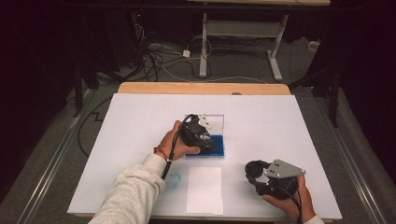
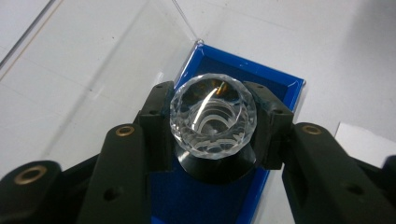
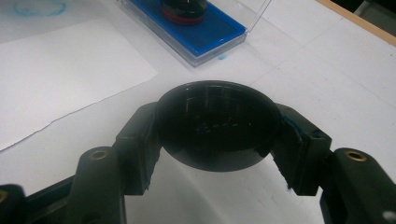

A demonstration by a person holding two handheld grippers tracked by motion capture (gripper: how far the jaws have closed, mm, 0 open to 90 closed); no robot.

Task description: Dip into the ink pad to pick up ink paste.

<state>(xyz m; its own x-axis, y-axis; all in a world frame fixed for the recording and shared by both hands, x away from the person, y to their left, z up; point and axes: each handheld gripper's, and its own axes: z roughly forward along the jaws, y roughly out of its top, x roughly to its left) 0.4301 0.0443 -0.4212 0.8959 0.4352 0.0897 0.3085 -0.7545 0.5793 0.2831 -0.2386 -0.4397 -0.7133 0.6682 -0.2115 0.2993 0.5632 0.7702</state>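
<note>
A stamp with a clear faceted knob (image 2: pixel 213 109) and a black base is held by my left gripper (image 2: pixel 213 122), jaws shut on the knob. Its base (image 3: pixel 184 10) stands on the blue ink pad (image 2: pixel 224 65), which lies in a clear case near the table's middle (image 1: pixel 217 150). My right gripper (image 3: pixel 217 128) is shut on a round black cap (image 3: pixel 215 123) just above the white table at the front right (image 1: pixel 256 171).
The case's clear lid (image 2: pixel 93 70) stands open behind the pad. A white sheet of paper (image 1: pixel 204 189) lies at the front, with a faint blue ring mark (image 1: pixel 173 179) to its left. The white board ends in a wooden edge (image 1: pixel 201 87) at the back.
</note>
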